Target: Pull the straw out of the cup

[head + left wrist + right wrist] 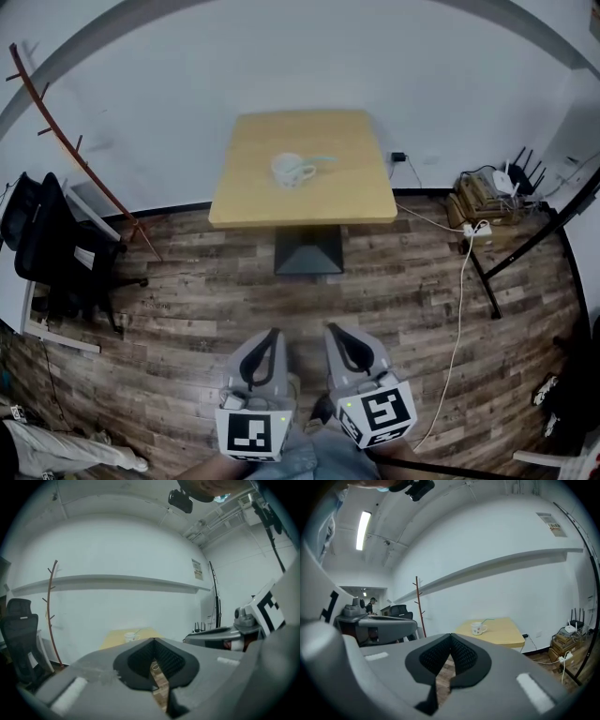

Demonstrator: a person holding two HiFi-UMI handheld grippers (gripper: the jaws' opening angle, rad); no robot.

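A white cup (289,170) with a thin teal straw (320,159) leaning out to the right stands near the middle of a small wooden table (253,202) by the wall. Both grippers are far from it, low over the floor in the head view. My left gripper (273,335) and right gripper (332,330) sit side by side, both shut and empty. In the left gripper view the cup (129,636) shows small above the left gripper's (153,640) closed tips. Beyond the right gripper (451,634), the cup (476,628) and straw (487,619) sit on the table (506,634).
A black office chair (56,248) and a reddish coat rack (80,155) stand at the left. At the right are a router (511,180), a power strip with a white cable (459,309) across the wooden floor, and a black frame leg (520,248). A person stands far off (371,605).
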